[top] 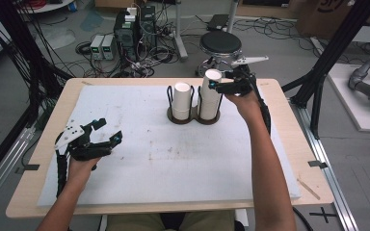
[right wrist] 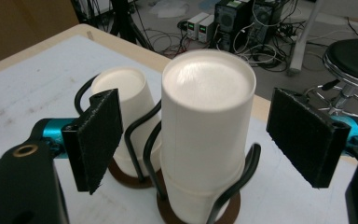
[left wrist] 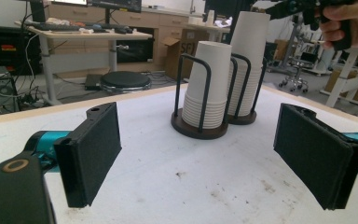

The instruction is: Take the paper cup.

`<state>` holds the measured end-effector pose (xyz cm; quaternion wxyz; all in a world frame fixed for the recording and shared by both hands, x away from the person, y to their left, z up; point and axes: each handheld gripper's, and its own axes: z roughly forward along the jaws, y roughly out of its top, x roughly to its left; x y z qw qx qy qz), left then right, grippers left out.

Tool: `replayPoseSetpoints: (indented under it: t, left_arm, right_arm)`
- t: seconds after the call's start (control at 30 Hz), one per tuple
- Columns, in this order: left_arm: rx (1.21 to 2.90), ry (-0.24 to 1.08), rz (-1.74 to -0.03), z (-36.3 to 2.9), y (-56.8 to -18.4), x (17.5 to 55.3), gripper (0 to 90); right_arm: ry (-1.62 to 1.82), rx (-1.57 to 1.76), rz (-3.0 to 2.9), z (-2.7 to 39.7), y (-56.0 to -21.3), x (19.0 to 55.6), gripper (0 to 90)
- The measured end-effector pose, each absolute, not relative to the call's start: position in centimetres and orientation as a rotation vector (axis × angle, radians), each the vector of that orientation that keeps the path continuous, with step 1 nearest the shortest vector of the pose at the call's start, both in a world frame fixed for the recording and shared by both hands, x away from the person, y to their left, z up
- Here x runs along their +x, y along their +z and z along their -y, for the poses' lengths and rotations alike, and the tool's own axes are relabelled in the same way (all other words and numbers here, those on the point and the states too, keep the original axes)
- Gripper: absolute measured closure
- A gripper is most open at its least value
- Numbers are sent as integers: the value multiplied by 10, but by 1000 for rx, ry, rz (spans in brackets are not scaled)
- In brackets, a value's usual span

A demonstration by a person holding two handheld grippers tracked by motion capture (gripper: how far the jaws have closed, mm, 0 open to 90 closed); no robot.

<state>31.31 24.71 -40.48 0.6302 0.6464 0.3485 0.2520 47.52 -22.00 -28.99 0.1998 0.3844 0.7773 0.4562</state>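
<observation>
Two stacks of upside-down white paper cups stand in a black wire holder [top: 193, 117] at the back middle of the white mat. The right stack [top: 211, 94] is taller than the left stack [top: 182, 100]. My right gripper [top: 220, 86] is open at the top of the taller stack [right wrist: 207, 121], one pad on each side with gaps between pads and cup. Beside it in that view is the shorter stack [right wrist: 126, 112]. My left gripper [top: 107, 130] hangs open and empty over the mat's left part. Its view faces both stacks [left wrist: 209, 84] across bare mat, with the right gripper [left wrist: 303, 7] above them.
The white mat [top: 139, 163] covers most of the wooden table [top: 29, 192]. A black round stool [top: 220, 44], computer boxes and many cables lie on the floor beyond the far edge. Black frame posts stand at both sides.
</observation>
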Motion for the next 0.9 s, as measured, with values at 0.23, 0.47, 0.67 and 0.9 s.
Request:
replayPoseSetpoints:
  t: [0.23, 0.47, 0.67, 0.9]
  left_arm:
    - [1472, 567, -803, -248, -406, 314, 145]
    - [1472, 562, -808, -249, -407, 314, 146]
    - [1476, 559, -808, -249, -407, 315, 147]
    - [1471, 555, -812, -249, -407, 315, 147]
  right_arm:
    - [1230, 1092, -2199, 208, -290, 496, 294]
    - [1190, 1119, -2221, 205, -295, 501, 334]
    - [1186, 1116, -2222, 205, -295, 501, 342]
    - [1195, 1109, -2221, 206, -287, 501, 348]
